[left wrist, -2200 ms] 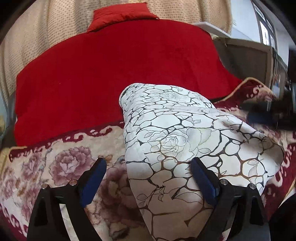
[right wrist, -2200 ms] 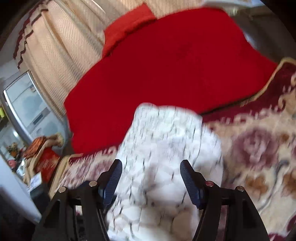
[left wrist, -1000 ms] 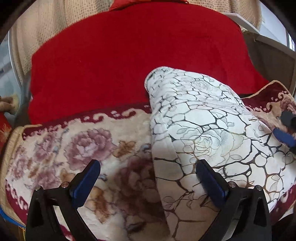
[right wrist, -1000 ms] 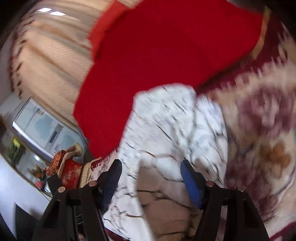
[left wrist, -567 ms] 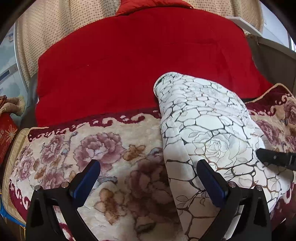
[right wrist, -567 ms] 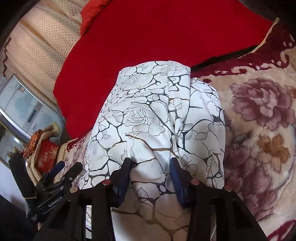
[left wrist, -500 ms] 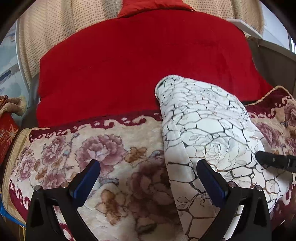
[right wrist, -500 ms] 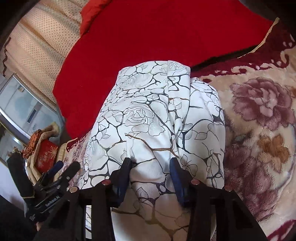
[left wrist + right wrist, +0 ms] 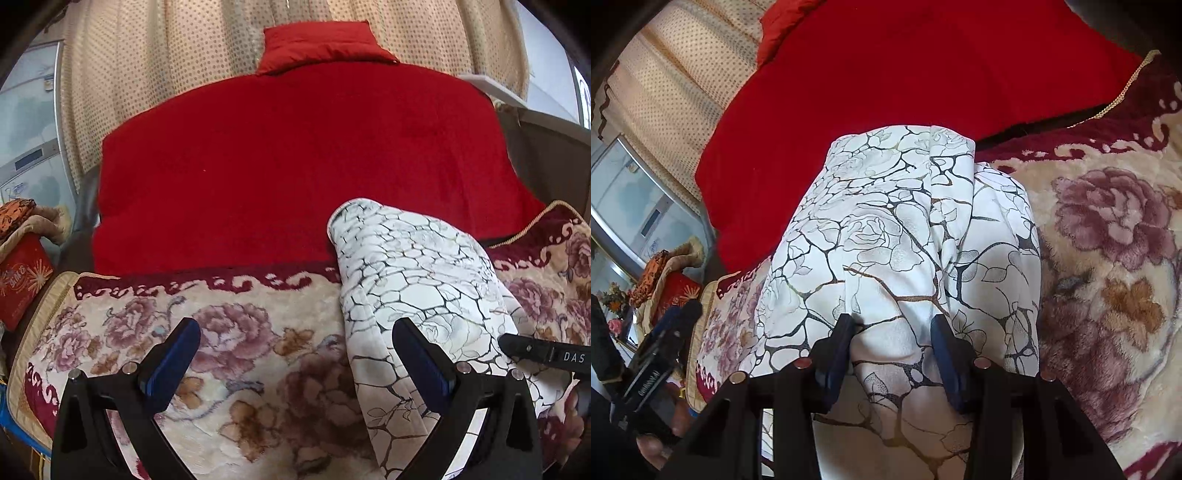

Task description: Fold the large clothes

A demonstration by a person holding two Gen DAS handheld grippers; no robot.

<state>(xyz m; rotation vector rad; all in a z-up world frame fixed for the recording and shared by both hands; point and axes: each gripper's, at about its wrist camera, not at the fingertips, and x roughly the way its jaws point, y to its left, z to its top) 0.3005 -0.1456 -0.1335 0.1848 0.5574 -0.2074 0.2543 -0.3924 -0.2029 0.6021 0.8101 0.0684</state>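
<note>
White "DAS" on the right gripper [image 9: 546, 354] (rest cut off).

Right tongs [image 9: 894, 334] narrowed from wide apart, now pinching a bunched ridge of the white rose-print garment [image 9: 886, 236], left tongs [image 9: 295, 358] drawn back and up off it, garment's edge now under their right finger only.

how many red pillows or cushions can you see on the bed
1: the red pillow lies at the far end, against the dotted curtain, just past the red blanket. Others may be hidden under the blanket.
</note>
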